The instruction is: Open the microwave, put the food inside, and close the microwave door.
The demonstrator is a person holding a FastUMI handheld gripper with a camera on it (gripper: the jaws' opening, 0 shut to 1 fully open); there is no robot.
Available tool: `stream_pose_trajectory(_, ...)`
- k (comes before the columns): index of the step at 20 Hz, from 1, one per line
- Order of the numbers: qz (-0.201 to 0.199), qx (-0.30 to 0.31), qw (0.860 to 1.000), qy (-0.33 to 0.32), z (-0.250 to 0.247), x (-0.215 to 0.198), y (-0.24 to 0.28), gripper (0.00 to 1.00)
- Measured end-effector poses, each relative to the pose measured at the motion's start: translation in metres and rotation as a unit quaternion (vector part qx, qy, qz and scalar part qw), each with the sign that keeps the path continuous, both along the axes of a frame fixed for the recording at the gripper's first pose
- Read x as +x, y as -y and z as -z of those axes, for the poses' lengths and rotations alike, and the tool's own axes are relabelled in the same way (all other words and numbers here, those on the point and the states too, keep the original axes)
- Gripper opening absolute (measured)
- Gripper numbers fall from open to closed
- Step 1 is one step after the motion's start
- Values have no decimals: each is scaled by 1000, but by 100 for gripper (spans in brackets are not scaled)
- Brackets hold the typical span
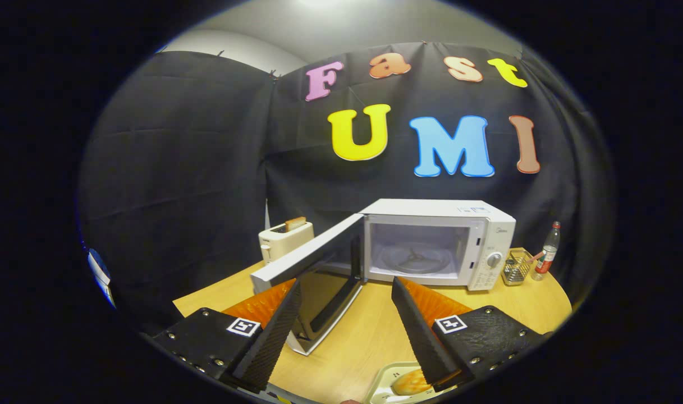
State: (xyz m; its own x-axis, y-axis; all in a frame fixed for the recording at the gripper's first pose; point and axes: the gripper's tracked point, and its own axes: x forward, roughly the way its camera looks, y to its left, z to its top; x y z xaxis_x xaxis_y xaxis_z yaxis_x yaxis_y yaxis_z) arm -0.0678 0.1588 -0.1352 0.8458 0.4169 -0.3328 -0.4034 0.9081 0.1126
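Note:
A white microwave (439, 241) stands on the wooden table beyond my fingers. Its door (310, 261) is swung wide open toward me on the left, and the cavity with its glass turntable (414, 262) shows inside. My gripper (347, 292) is open, with nothing between the fingers. The left finger reaches up to the door's lower edge; I cannot tell if it touches. Below the right finger (422, 331), close to me, a pale tray (383, 387) carries a golden bread-like piece of food (409, 382).
A cream toaster (285, 238) with a slice of toast stands left of the microwave, behind the open door. Right of the microwave are a small wire holder (516, 268) and a bottle (548, 251). The table's round edge runs close on the right.

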Motion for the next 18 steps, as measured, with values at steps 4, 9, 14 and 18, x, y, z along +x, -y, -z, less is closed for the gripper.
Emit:
stream_pose_trajectory(4, 37, -16, 998, -43, 34, 8, 42, 98)
stream_pose_trajectory(9, 62, -30, 989, -133, 93, 3, 77, 98)
stream_pose_trajectory(14, 66, -57, 974, -211, 143, -13, 94, 98)
stream_pose_trajectory(18, 56, -81, 957, -273, 172, -34, 99, 98)
